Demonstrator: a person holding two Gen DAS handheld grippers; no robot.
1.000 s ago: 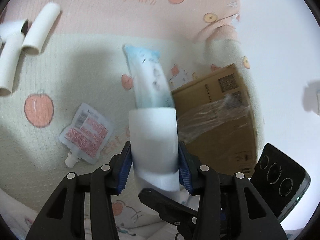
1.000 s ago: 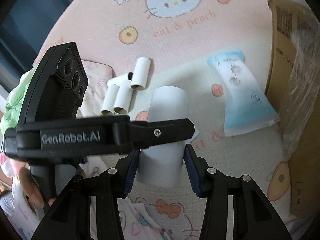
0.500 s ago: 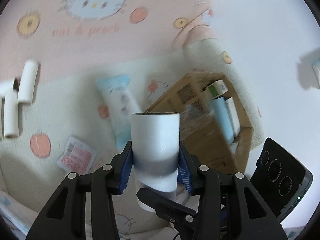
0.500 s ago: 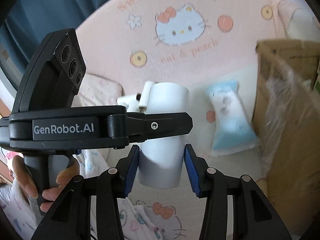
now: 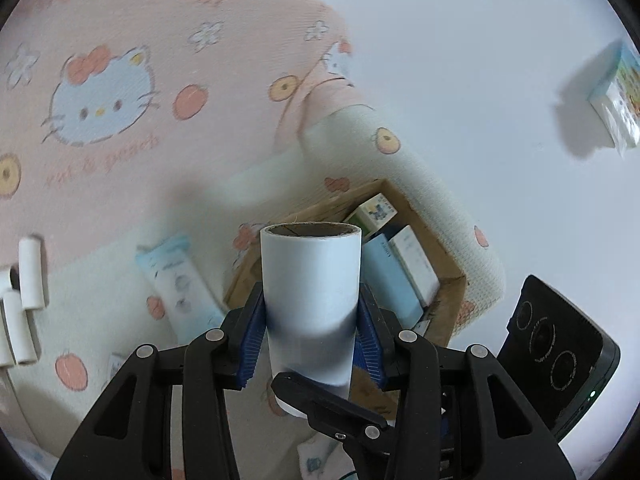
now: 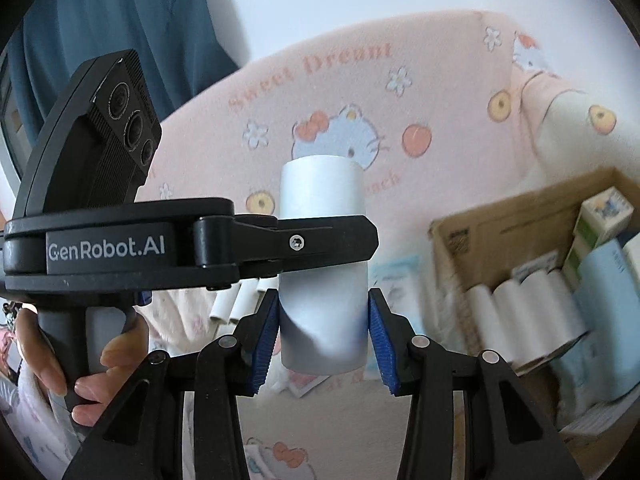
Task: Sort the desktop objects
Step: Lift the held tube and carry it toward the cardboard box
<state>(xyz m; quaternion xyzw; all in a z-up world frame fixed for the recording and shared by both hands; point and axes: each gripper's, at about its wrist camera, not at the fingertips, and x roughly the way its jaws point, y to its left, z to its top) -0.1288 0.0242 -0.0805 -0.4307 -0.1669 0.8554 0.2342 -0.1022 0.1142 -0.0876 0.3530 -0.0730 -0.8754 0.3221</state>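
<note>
**White roll held by both grippers above the cardboard box**

A white cylindrical roll with a brown cardboard core (image 5: pixel 311 304) is held upright in the air, above and in front of an open brown cardboard box (image 5: pixel 452 280). It is gripped low on its sides between the blue ribbed pads (image 5: pixel 251 340) of the left gripper (image 5: pixel 311 340). In the right wrist view the same roll (image 6: pixel 323 280) stands between the blue pads (image 6: pixel 264 340) of the right gripper (image 6: pixel 323 340); the left pad is seen against the roll, while contact at the right pad cannot be told for certain, so it cannot be said whether this gripper is clenched on the roll. The left gripper's black body crosses in front of the roll there, held by a hand (image 6: pixel 84 372).

Inside the box, white rolls (image 6: pixel 528 320), pale blue packs and small printed cartons are packed side by side. A pale blue soft pack (image 5: pixel 180 284) lies on the bedding just left of the box. Slim white tubes (image 5: pixel 22 300) lie well to the left. Everything rests on a pink and cream cartoon-printed blanket (image 5: pixel 120 60).
</note>
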